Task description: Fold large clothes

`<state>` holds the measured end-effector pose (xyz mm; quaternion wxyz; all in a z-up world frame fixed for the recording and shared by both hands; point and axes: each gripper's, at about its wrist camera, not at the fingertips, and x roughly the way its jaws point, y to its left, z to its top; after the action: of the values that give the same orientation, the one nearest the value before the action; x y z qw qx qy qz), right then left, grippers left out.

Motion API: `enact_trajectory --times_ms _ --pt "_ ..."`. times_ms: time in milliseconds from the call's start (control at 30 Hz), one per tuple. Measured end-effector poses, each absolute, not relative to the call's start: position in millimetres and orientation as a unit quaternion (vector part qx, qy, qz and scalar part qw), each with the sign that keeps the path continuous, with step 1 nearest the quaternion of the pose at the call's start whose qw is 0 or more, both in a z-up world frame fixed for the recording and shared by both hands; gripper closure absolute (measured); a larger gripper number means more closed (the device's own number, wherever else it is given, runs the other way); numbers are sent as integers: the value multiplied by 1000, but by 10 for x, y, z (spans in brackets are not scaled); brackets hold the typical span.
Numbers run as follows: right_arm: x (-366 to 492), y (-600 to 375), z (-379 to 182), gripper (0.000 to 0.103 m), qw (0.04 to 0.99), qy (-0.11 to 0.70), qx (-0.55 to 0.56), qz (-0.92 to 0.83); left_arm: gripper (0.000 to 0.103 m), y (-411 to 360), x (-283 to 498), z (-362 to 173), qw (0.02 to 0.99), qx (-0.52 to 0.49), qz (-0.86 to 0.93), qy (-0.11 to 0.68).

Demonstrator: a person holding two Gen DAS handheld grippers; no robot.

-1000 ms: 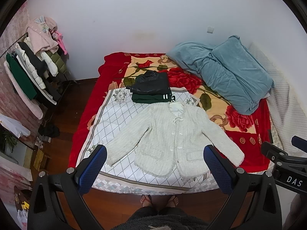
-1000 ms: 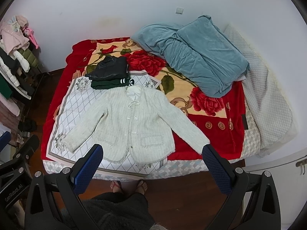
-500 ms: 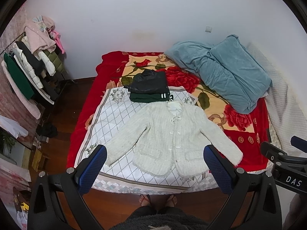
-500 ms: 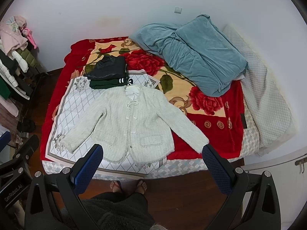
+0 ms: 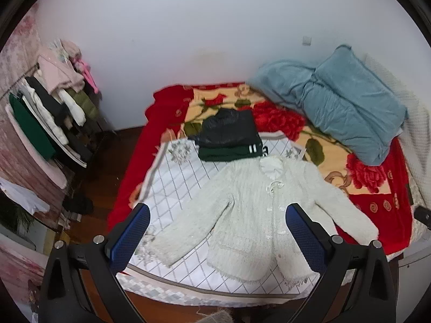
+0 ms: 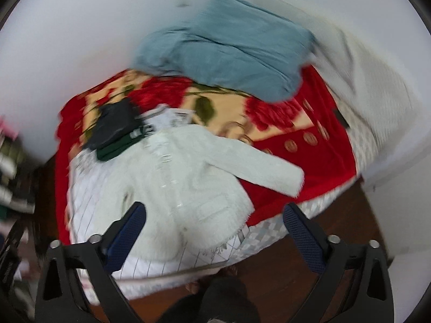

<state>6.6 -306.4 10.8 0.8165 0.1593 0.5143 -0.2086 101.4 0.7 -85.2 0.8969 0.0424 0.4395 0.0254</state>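
A fuzzy white cardigan (image 5: 258, 215) lies flat and buttoned on the bed, sleeves spread out to both sides; it also shows in the blurred right wrist view (image 6: 194, 175). My left gripper (image 5: 216, 231) is open and empty, hovering above the cardigan's lower half. My right gripper (image 6: 214, 228) is open and empty above the cardigan's hem near the bed's front edge.
A stack of folded dark clothes (image 5: 229, 140) sits behind the cardigan's collar. A blue quilt (image 5: 336, 102) lies at the back right of the red floral blanket (image 5: 377, 188). A clothes rack (image 5: 48, 113) stands at the left. Wooden floor (image 5: 107, 156) lies left of the bed.
Both grippers have moved forward and lower toward the bed. The right wrist view has tilted and blurred from motion. The cardigan has not moved.
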Motion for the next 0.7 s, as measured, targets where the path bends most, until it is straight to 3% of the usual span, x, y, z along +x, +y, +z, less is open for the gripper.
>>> enact_trajectory --times_ms 67,133,400,500,700 --pt "170 -3359 -302 41 796 531 183 -227 0 -43 1249 -1109 888 38 31 457" --pt "250 -3688 -764 50 771 548 221 -238 0 -149 1482 -1397 877 38 38 478" --pt "271 -5179 -2948 49 657 561 423 -273 0 -739 2255 -2521 841 74 95 528" --pt "183 -5596 -3729 42 610 542 499 -293 0 -933 2488 -3010 821 86 101 556" --pt "-97 -6184 -5011 41 529 480 599 -362 0 -1309 2769 -3974 779 134 99 605"
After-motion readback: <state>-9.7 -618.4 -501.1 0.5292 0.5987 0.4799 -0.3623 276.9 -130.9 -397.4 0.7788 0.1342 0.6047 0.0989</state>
